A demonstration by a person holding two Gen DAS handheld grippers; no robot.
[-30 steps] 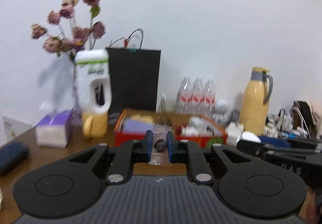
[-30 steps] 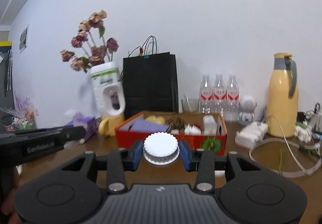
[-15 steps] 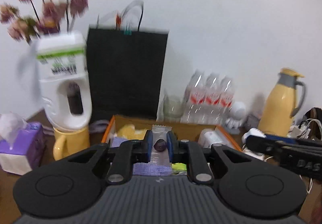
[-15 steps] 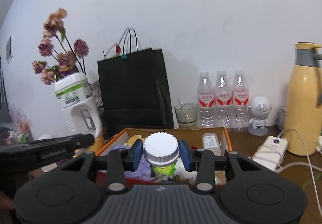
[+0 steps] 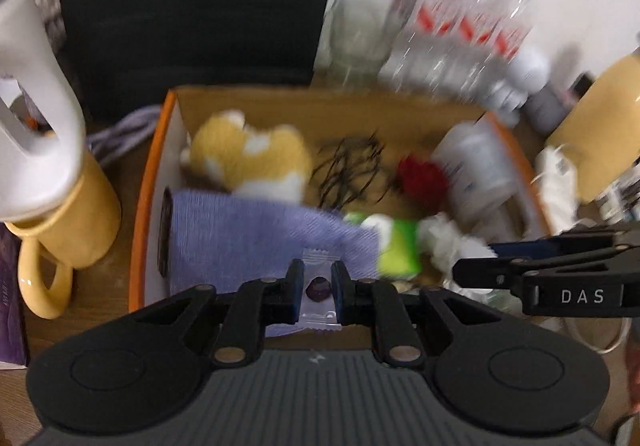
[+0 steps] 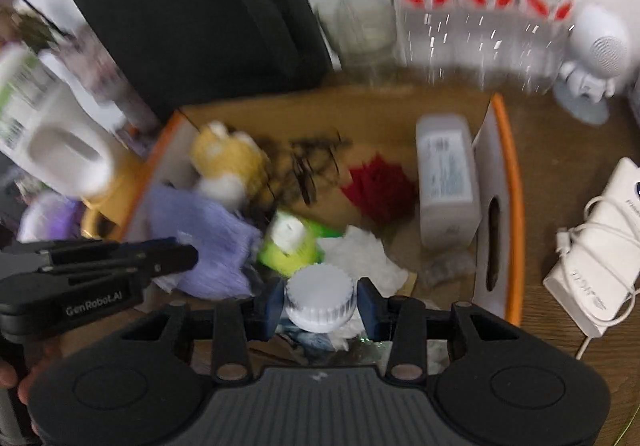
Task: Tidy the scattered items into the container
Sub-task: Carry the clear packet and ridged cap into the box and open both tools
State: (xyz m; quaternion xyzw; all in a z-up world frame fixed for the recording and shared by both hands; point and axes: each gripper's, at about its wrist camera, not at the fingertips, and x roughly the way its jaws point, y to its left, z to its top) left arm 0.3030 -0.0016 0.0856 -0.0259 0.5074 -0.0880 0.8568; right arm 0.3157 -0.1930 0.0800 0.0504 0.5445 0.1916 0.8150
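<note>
My left gripper (image 5: pixel 317 288) is shut on a clear wrapped candy (image 5: pixel 319 287) with a dark sweet inside, held over the near left part of the orange cardboard box (image 5: pixel 140 181). My right gripper (image 6: pixel 319 300) is shut on a white ribbed-cap bottle (image 6: pixel 319 296), held over the near edge of the same box (image 6: pixel 514 205). The box holds a purple cloth (image 5: pixel 256 230), a yellow plush toy (image 5: pixel 244 153), black hair ties (image 5: pixel 348 169), a red item (image 5: pixel 422 177), a white bottle (image 6: pixel 444 181) and a green item (image 6: pixel 290 244). The right gripper shows at the right of the left wrist view (image 5: pixel 560 274).
A black paper bag (image 5: pixel 192 1) and water bottles (image 6: pixel 480 1) stand behind the box. A white jug on a yellow mug (image 5: pixel 56 238) is left of it. A white charger with cable (image 6: pixel 596 266) and a small white robot figure (image 6: pixel 592 65) lie to the right.
Both grippers have moved forward and tilted down, from facing the wall to looking into the box from above. Each keeps its hold on its item.
</note>
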